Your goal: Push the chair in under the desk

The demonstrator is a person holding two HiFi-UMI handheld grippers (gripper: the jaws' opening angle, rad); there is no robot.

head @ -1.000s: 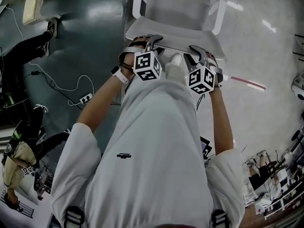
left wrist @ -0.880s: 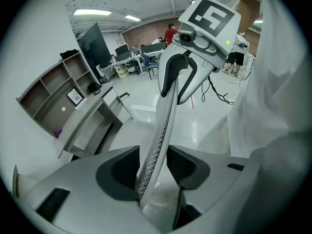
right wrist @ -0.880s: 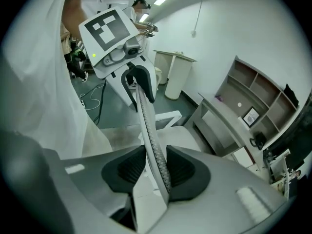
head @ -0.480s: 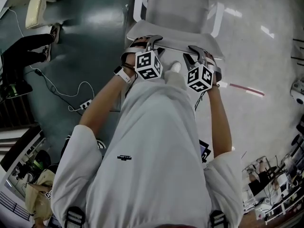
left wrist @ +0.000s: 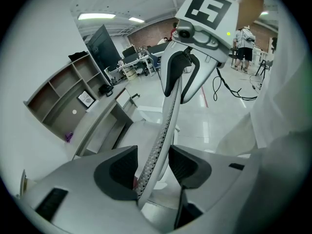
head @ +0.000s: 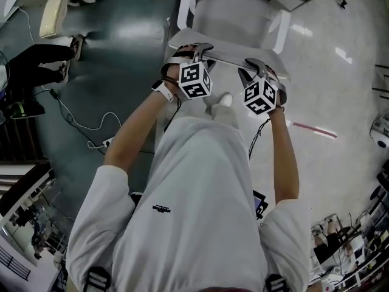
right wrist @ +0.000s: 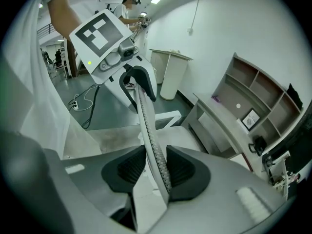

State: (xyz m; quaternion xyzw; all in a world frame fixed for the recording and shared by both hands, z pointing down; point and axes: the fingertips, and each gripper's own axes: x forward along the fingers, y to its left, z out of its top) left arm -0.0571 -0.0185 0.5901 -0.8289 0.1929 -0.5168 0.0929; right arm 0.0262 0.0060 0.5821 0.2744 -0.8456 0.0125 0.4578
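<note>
A white chair with a mesh backrest (head: 234, 58) and seat (head: 231, 14) stands in front of me in the head view. My left gripper (head: 196, 53) straddles the left part of the backrest's top rim (left wrist: 168, 111); its jaws have just been opening, and a gap shows beside the rim. My right gripper (head: 260, 72) is shut on the rim (right wrist: 146, 116) further right, pads against both faces. The grey desk (left wrist: 95, 126) stands beyond the chair, also visible from the right gripper view as the desk (right wrist: 219, 126).
A shelf unit (left wrist: 61, 94) sits on the desk against the wall. On the dark floor at left lie a cable and power strip (head: 109, 142), near a seated person's legs (head: 36, 66) and another chair (head: 55, 11). A red line (head: 313, 129) marks the pale floor.
Both grippers and the chair have moved away from me, upward in the head view, and my body has followed. The surroundings at left have slid by.
</note>
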